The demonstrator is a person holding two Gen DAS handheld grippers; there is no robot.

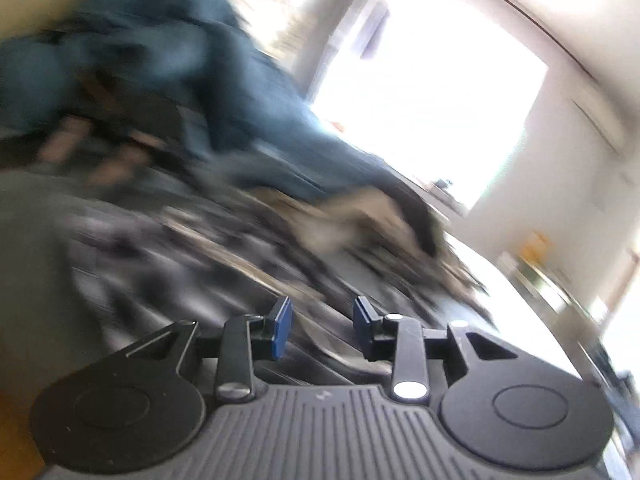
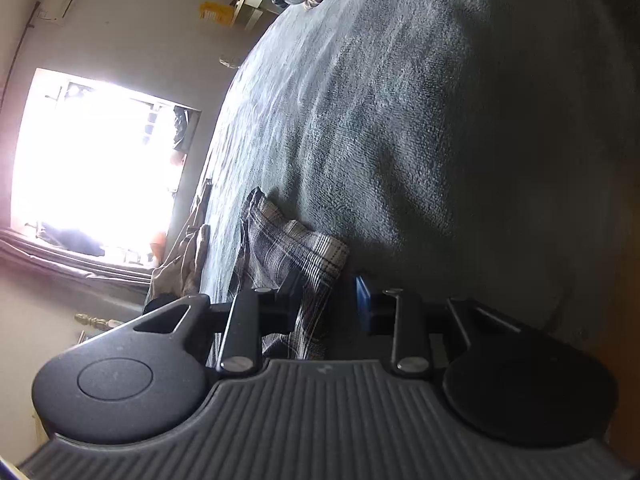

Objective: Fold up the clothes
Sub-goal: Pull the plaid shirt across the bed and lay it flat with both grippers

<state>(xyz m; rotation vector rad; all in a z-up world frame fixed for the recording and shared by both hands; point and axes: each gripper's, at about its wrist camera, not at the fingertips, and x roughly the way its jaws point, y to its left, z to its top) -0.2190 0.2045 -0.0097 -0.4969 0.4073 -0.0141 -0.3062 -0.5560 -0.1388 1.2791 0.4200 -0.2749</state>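
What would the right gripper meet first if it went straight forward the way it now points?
Probably the grey-and-white plaid cloth, which lies just ahead of the open right gripper and already reaches between its fingers. Behind it is the dark grey fuzzy blanket. Depth is unclear.

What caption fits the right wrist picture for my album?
Open right tongs around a plaid cloth on a grey blanket.
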